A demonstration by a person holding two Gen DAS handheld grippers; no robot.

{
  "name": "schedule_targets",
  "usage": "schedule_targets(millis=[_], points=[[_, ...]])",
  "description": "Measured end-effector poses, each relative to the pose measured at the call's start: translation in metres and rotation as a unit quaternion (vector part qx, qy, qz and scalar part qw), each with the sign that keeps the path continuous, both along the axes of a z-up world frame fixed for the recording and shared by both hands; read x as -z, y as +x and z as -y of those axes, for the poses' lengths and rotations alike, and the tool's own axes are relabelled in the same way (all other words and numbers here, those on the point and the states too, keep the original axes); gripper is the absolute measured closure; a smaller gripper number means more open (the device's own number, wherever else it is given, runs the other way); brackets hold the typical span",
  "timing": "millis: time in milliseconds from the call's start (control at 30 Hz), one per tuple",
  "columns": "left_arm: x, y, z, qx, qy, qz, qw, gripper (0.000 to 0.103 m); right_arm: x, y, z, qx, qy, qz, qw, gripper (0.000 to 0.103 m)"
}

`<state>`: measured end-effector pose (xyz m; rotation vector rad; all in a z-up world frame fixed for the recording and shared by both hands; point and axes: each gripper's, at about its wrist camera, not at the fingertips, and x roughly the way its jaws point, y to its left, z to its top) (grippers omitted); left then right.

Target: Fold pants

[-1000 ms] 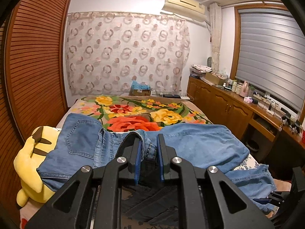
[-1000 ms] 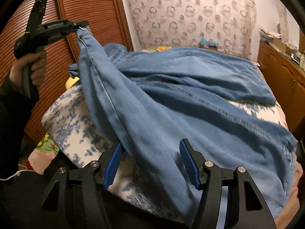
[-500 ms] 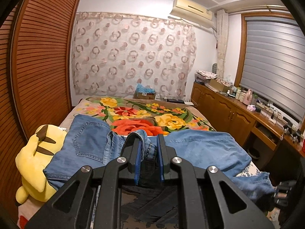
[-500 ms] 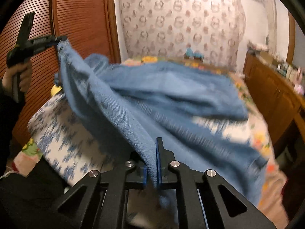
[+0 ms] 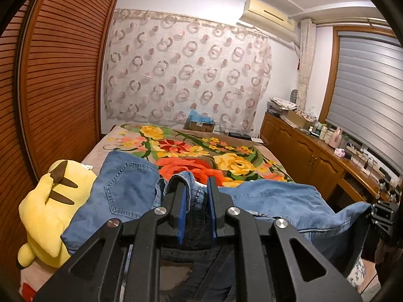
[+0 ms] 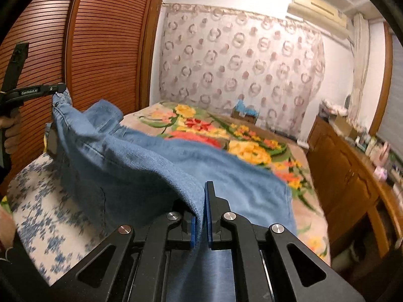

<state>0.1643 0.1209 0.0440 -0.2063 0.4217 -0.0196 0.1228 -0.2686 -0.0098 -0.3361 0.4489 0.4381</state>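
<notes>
Pants (image 6: 156, 161) of blue denim hang stretched between the two tools above the bed (image 6: 252, 136), their middle sagging onto it. The right tool (image 6: 200, 216) has just been closing, and its blue pads now pinch a fold of denim near the leg end. The left tool (image 5: 196, 210) is clamped on the bunched waistband, which fills the gap between its pads.

To do this step well, I judge that both grips should stay firm and level with each other, the cloth drawn taut enough to shake out the sag before it is laid flat; a slack span would likely crease or drag the floral blanket (image 5: 196, 156).

In the right wrist view, the left tool sits at about nine o'clock, held up by a hand (image 6: 11, 132) in front of the slatted wardrobe door (image 6: 100, 50), with the waistband hanging from its tip. Both tools point slightly downward across the bed. At about eight o'clock in the left wrist view, a yellow plush toy (image 5: 47, 209) lies just beside the pants' back pocket.
</notes>
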Motion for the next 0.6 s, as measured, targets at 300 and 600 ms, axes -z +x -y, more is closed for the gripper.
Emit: schedule_targets(millis=[300,600], points=[[0.003,0.038,-0.02,-0.013,-0.009,-0.012,0.9998,0.087,-0.001,0.048,-0.03,-0.008,-0.013,0.031,0.999,0.098],[0.019,0.087,-0.029,-0.017,-0.005,-0.038,0.9991,0.087,0.02,0.117,-0.067,-0.007,-0.048,0.034,0.998,0.098]])
